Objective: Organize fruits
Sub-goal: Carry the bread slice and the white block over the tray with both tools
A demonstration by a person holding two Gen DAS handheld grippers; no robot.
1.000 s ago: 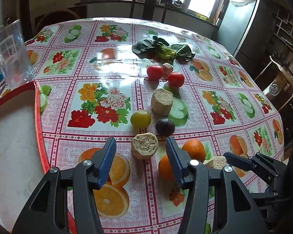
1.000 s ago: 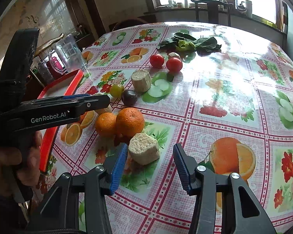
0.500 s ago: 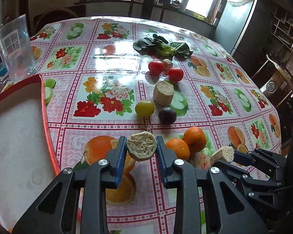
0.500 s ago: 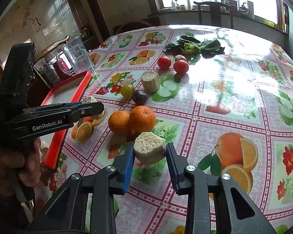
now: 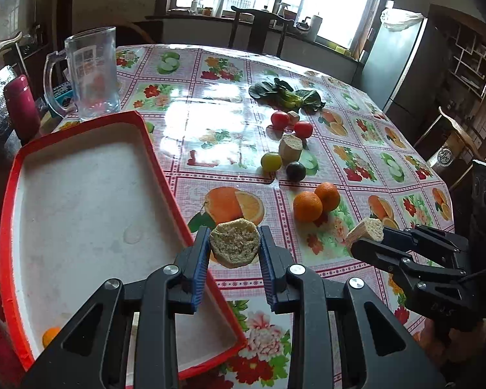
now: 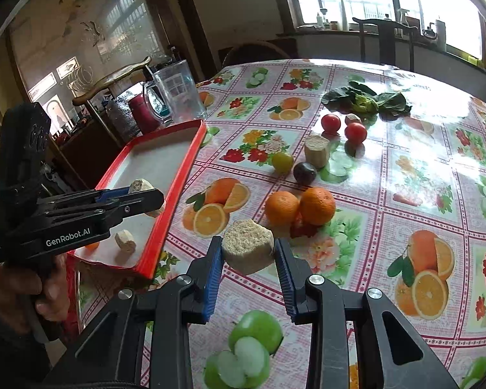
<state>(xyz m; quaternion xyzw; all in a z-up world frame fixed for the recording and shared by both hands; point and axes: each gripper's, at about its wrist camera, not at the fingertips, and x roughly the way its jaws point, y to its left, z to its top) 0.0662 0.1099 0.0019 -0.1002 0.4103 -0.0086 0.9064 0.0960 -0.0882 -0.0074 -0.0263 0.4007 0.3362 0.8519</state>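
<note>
The left gripper (image 5: 235, 253), black plastic with ribbed blue pads (image 5: 200, 265), was clamped on a tan, fibrous, roughly octagonal cut chunk (image 5: 235, 247), holding it in the air just over the right rim of the shallow red-edged tray with a speckled white floor (image 5: 81, 207). The right gripper (image 6: 248, 261), of the same build, squeezed a second pale, coarse-grained chunk with a flat cut top (image 6: 248, 251), lifted above the glossy flower-and-fruit-printed oilcloth covering the bench (image 6: 405, 175). In the right wrist view a small beige chunk (image 6: 125, 241) lay on the tray floor near its front corner, with a bit of orange fruit (image 6: 92, 245) beside it, partly hidden by the left gripper's body. Two round, dimpled oranges (image 5: 316, 201) sat touching each other on the oilcloth, near the middle. Further back stood a stubby cylindrical tan stalk piece (image 5: 290, 149), upright, with a smooth yellow-green round fruit (image 5: 271, 161) and a dark purple, shiny round fruit (image 5: 295, 171) just beside it. Behind these were two glossy red tomatoes (image 5: 291, 123) with a small pale lump between them, and a bunch of crinkled dark green leaves (image 5: 286, 95). A clear, handled glass mug (image 5: 92, 71) stood beyond the tray's far corner, beside a dull red cylinder (image 5: 22, 107).
</note>
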